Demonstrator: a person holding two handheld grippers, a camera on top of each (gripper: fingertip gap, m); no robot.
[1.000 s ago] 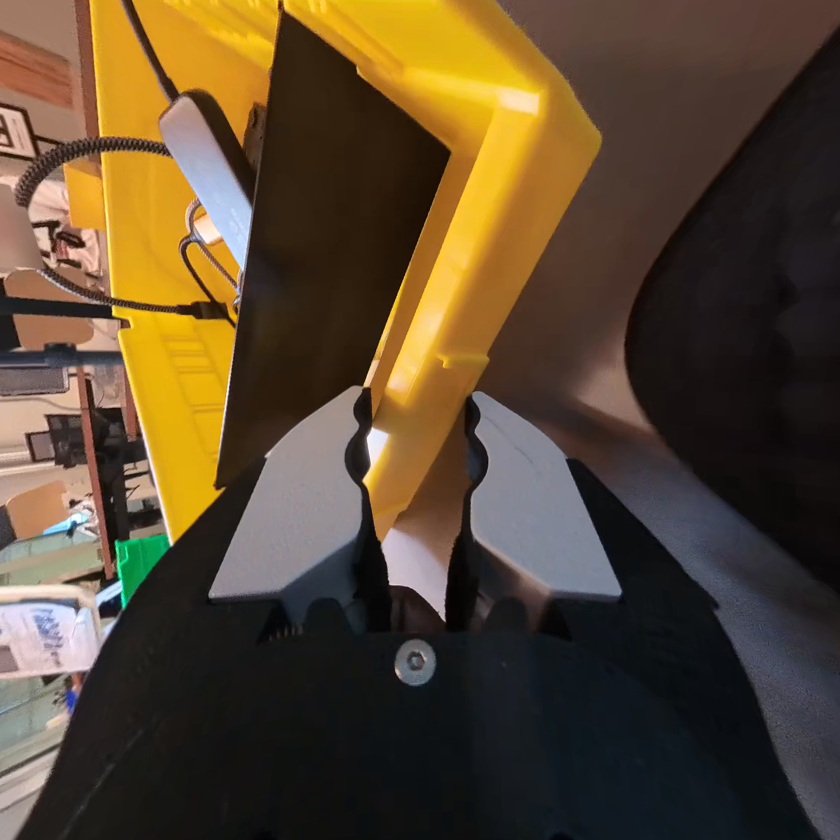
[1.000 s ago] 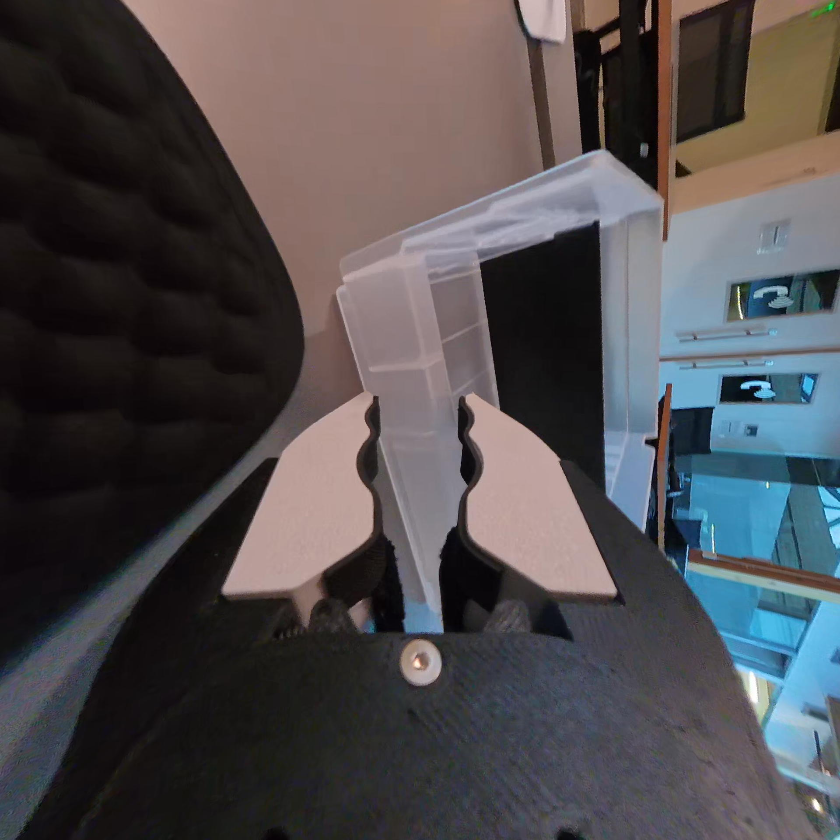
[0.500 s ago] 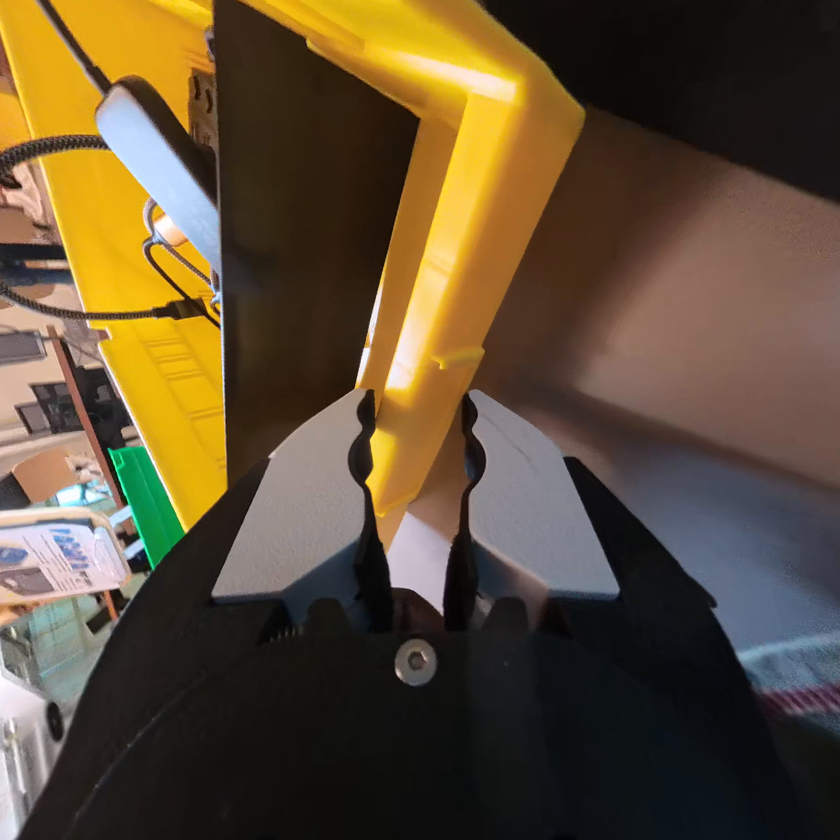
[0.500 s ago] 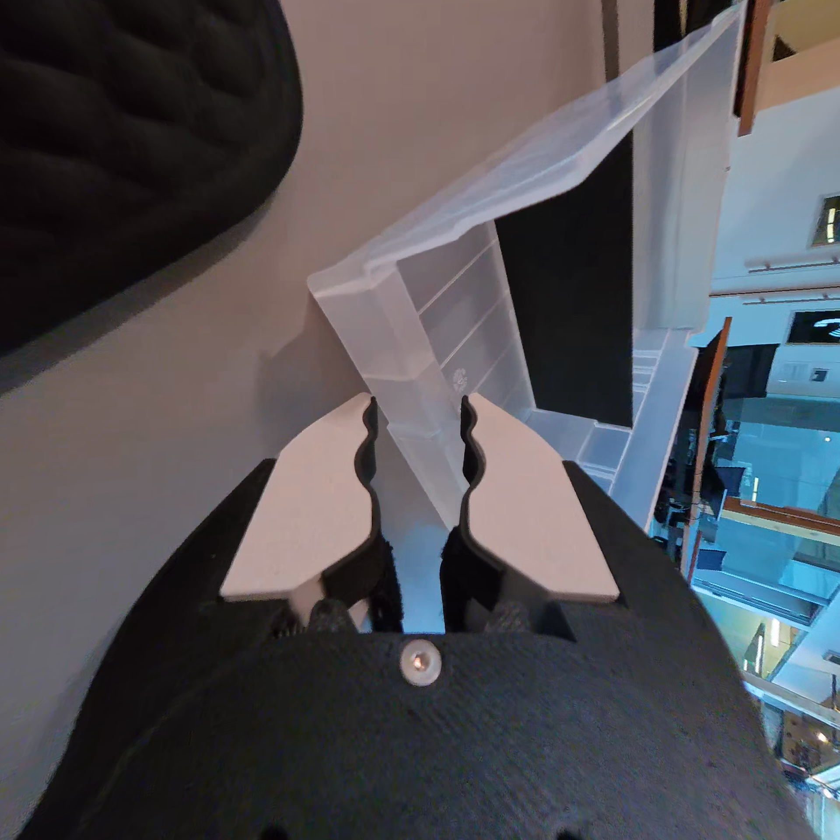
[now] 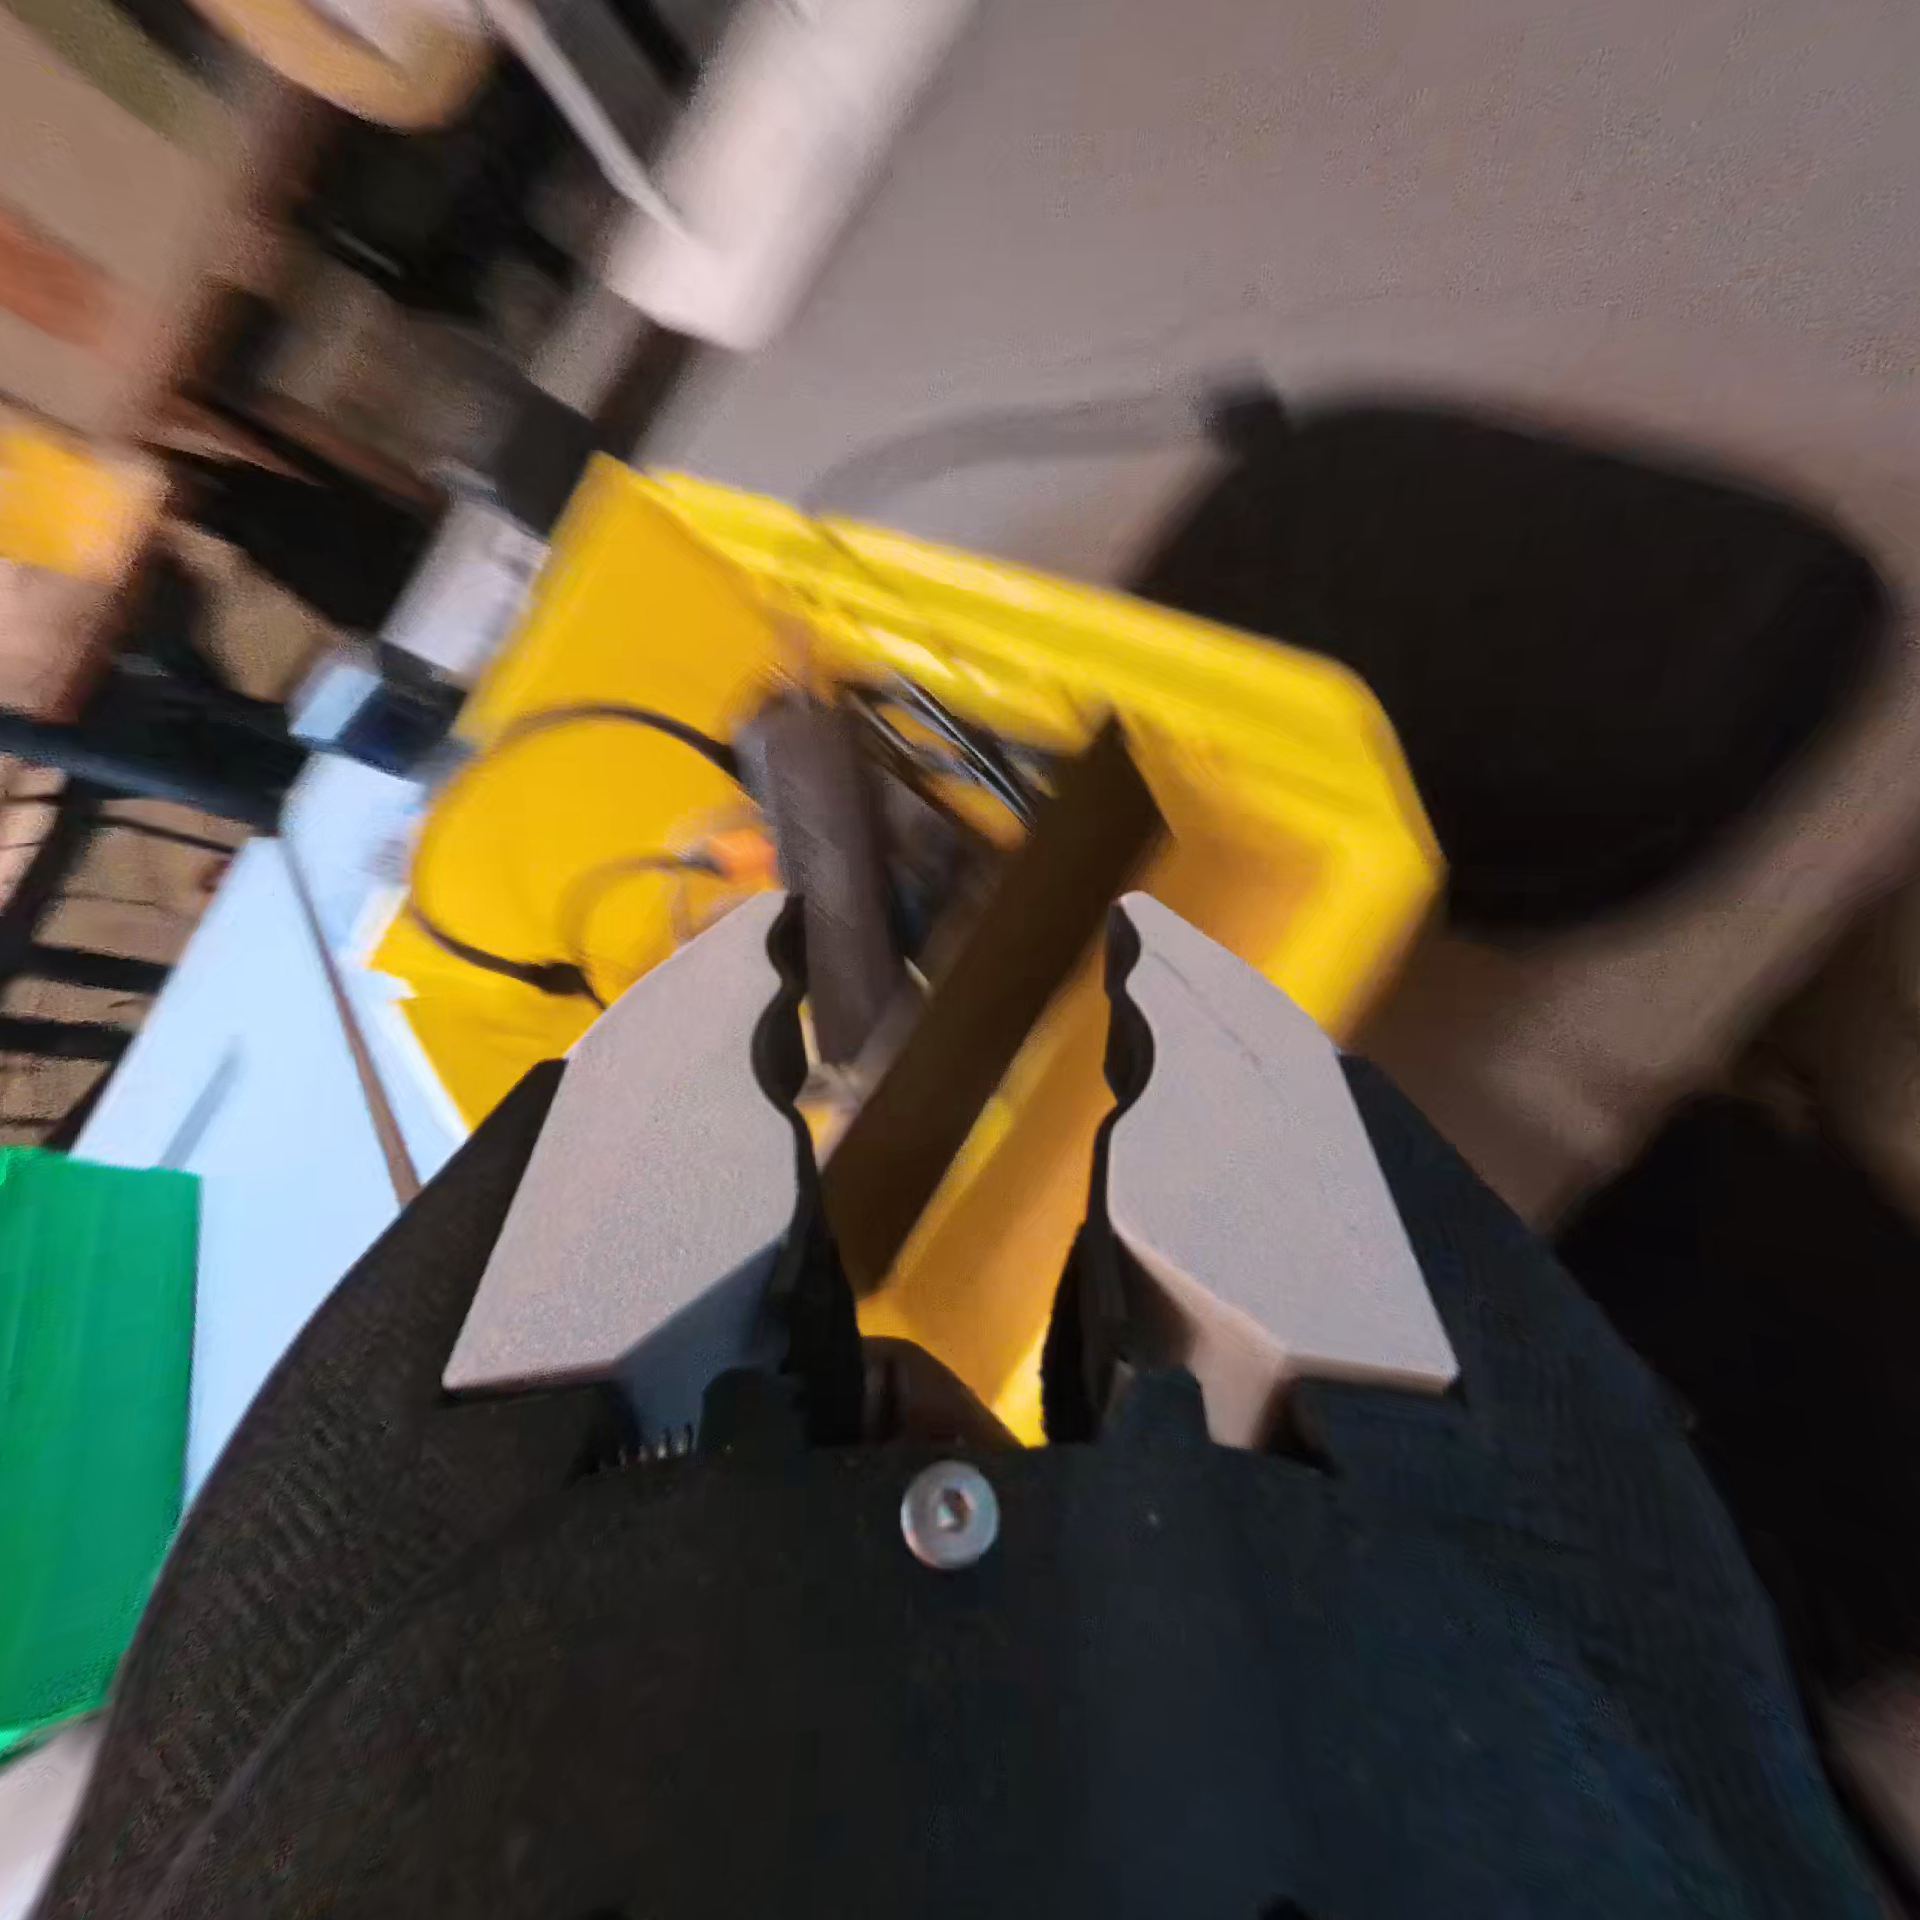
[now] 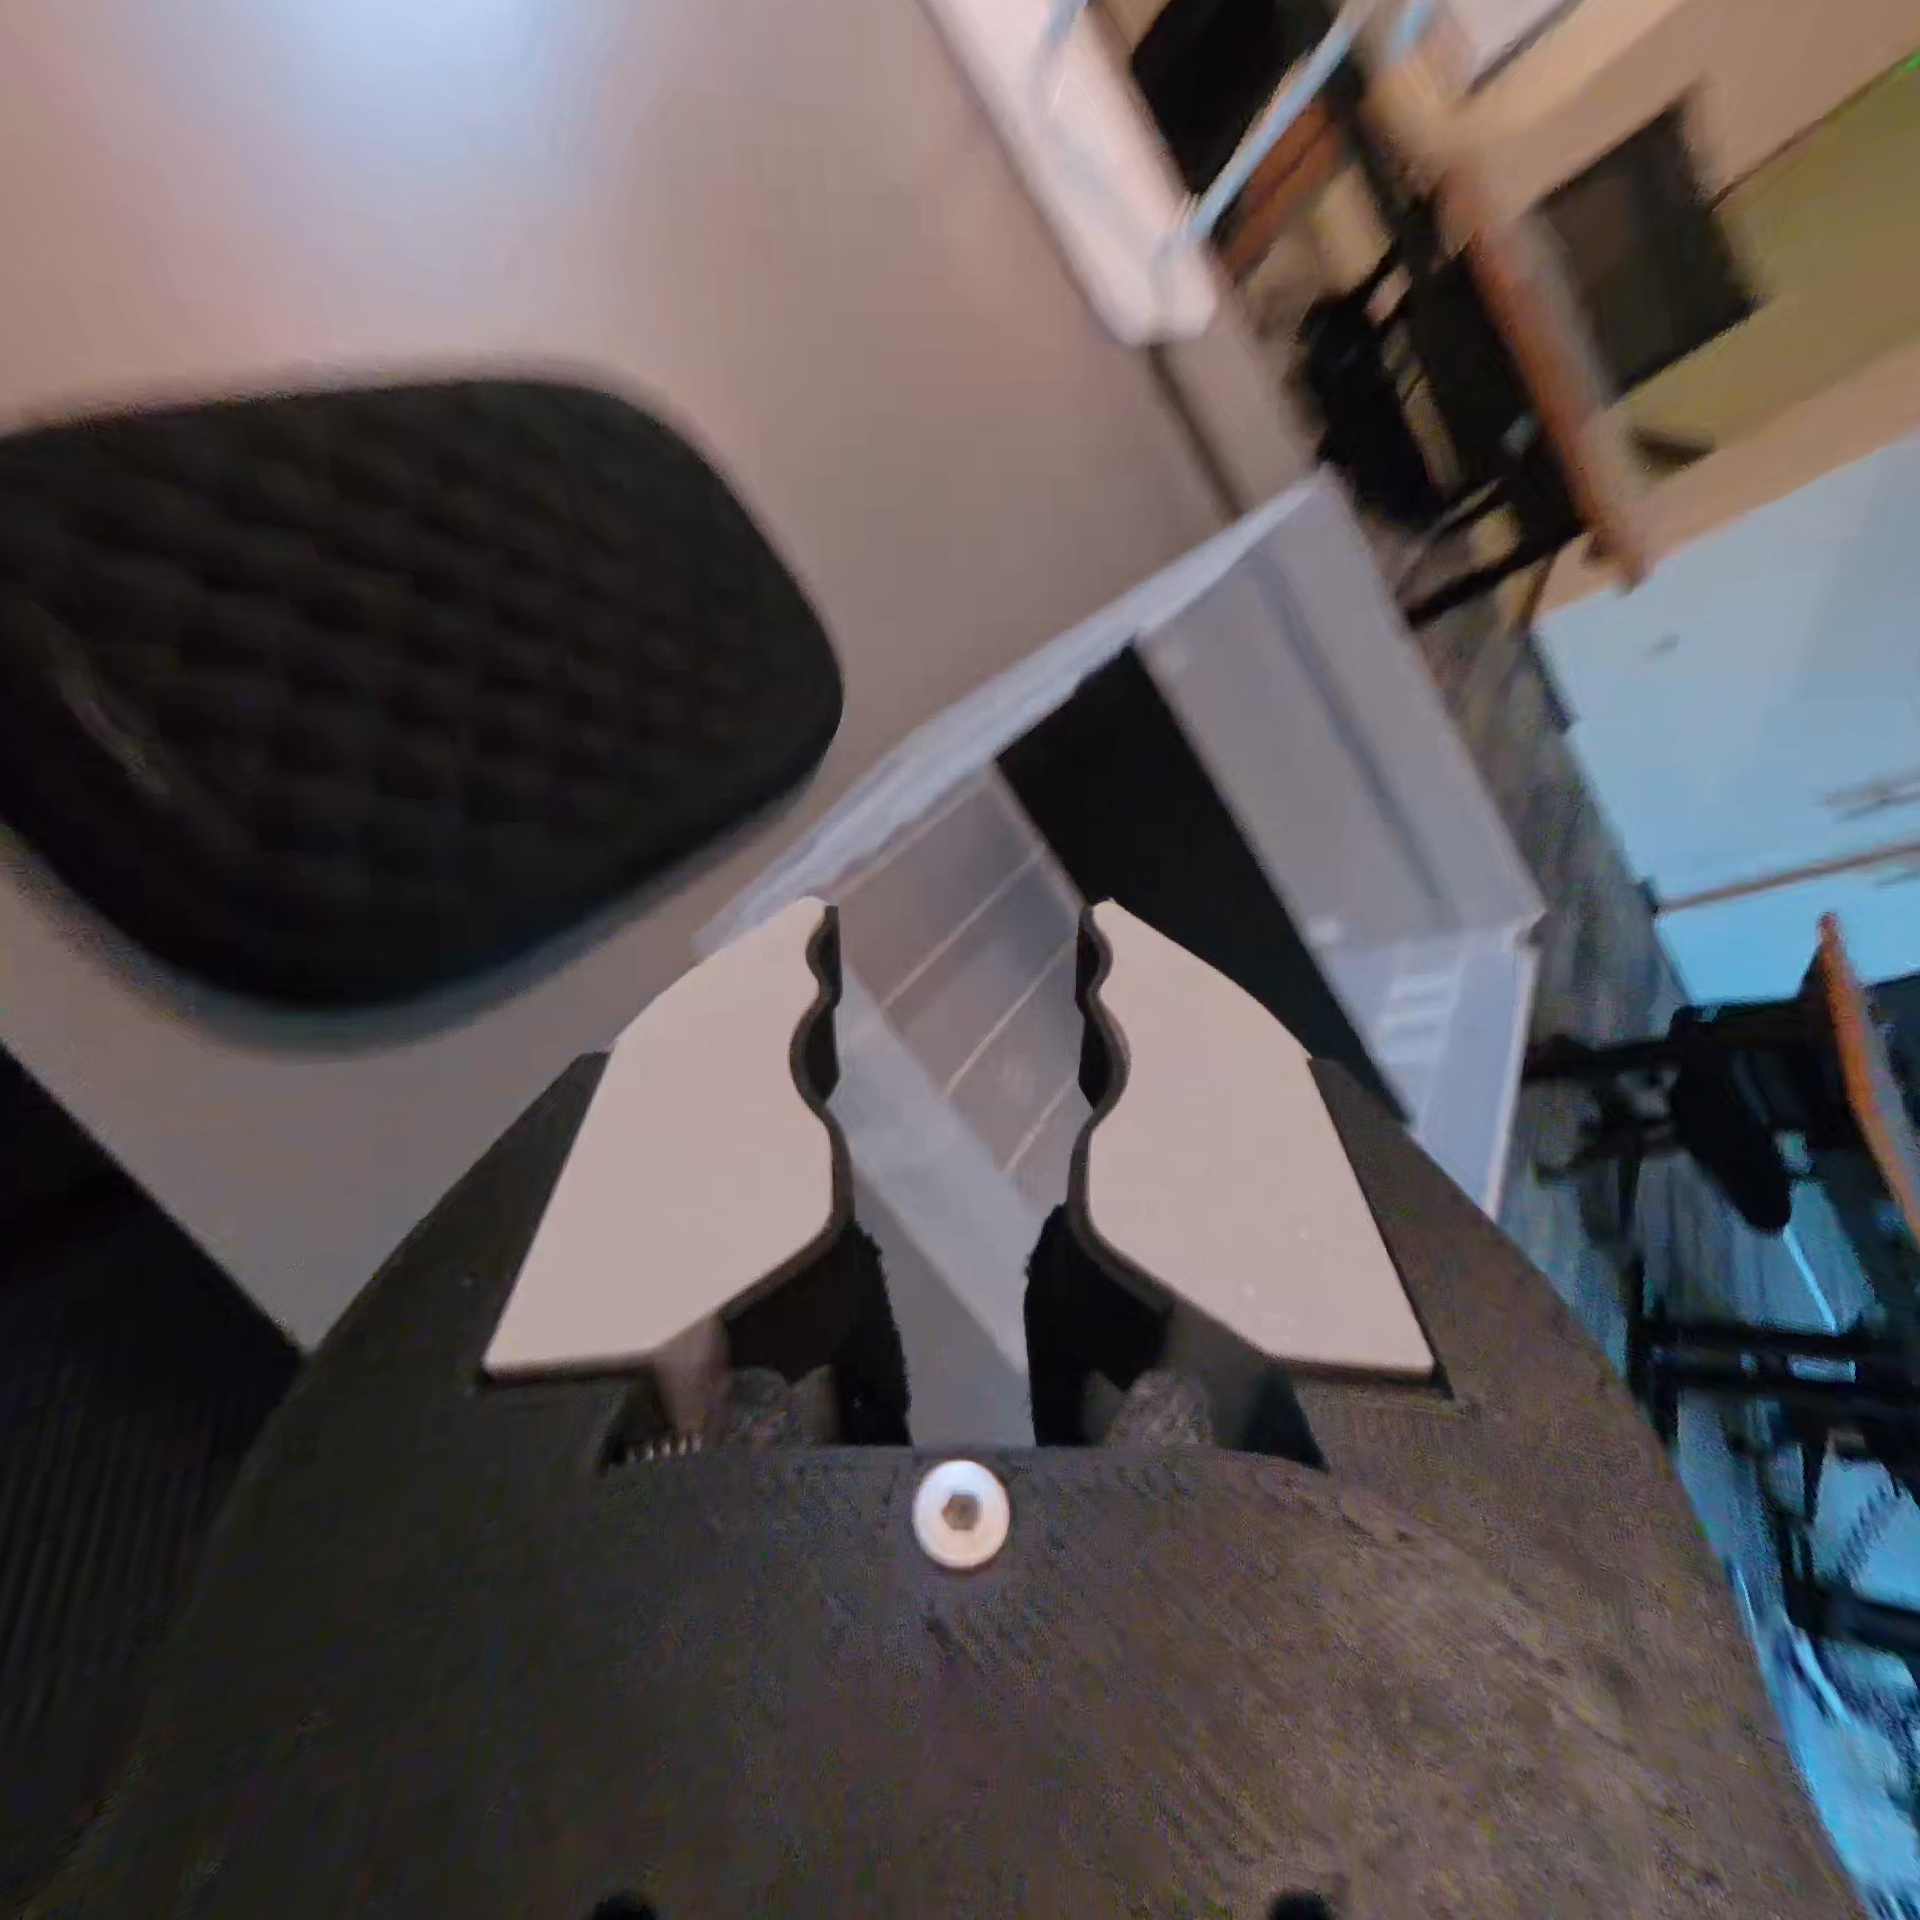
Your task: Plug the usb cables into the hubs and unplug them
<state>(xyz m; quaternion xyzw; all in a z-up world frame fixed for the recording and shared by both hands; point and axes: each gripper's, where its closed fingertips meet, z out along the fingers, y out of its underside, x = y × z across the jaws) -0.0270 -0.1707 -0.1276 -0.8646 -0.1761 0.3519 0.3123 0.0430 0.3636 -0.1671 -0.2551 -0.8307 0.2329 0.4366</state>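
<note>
My left gripper is shut on the wall of a yellow bin, which passes between the jaws. Inside the bin are a grey USB hub, thin black cables and a dark flat divider. This view is blurred by motion. My right gripper is shut on the wall of a clear plastic bin that has a black panel inside. No hub or cable shows in the clear bin.
A black quilted cushion lies against a beige surface behind the yellow bin, and it also shows in the right wrist view. A green block and a pale blue-white surface are at the left. Dark furniture stands at the right. The grippers' ends are close to 55 centimetres from one another. My left tips are roughly 11 centimetres from the grey USB hub.
Both views have swung fast and are now blurred. The yellow bin and the clear bin have turned in the frames while staying in the jaws. The black cushion now shows whole in both views.
</note>
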